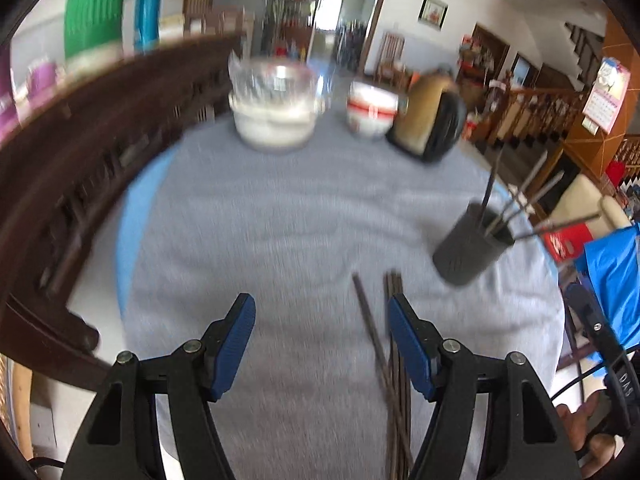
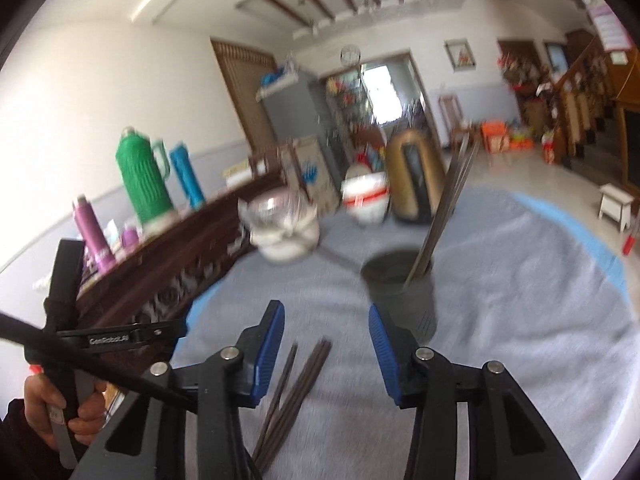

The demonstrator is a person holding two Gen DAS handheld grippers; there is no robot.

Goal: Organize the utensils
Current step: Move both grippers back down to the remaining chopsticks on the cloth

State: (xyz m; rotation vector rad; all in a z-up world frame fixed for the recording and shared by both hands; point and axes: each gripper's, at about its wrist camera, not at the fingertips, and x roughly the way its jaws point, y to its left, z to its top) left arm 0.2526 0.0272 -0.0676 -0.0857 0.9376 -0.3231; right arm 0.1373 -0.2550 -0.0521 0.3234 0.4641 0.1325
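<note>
A dark cylindrical holder [image 1: 472, 248] [image 2: 404, 296] stands on the grey cloth with several chopsticks [image 1: 516, 200] [image 2: 448, 208] leaning out of it. More dark chopsticks [image 1: 380, 344] [image 2: 296, 392] lie loose on the cloth. My left gripper [image 1: 322, 316] hovers open above them. The loose sticks run just inside its right finger [image 1: 408, 336] and nothing is pinched. My right gripper [image 2: 325, 316] is open too, with the loose sticks below its left finger [image 2: 268, 344] and the holder just beyond its right one. A hand [image 2: 52, 412] holds the left tool.
Stacked white bowls under a clear one [image 1: 272, 120] [image 2: 284, 232], a red-striped bowl [image 1: 370, 114] [image 2: 366, 200] and a gold-and-black appliance [image 1: 430, 120] [image 2: 416, 176] stand at the far side. A dark wooden sideboard [image 1: 80, 184] with flasks [image 2: 144, 176] lines the left. The blue table rim [image 2: 592, 244] curves right.
</note>
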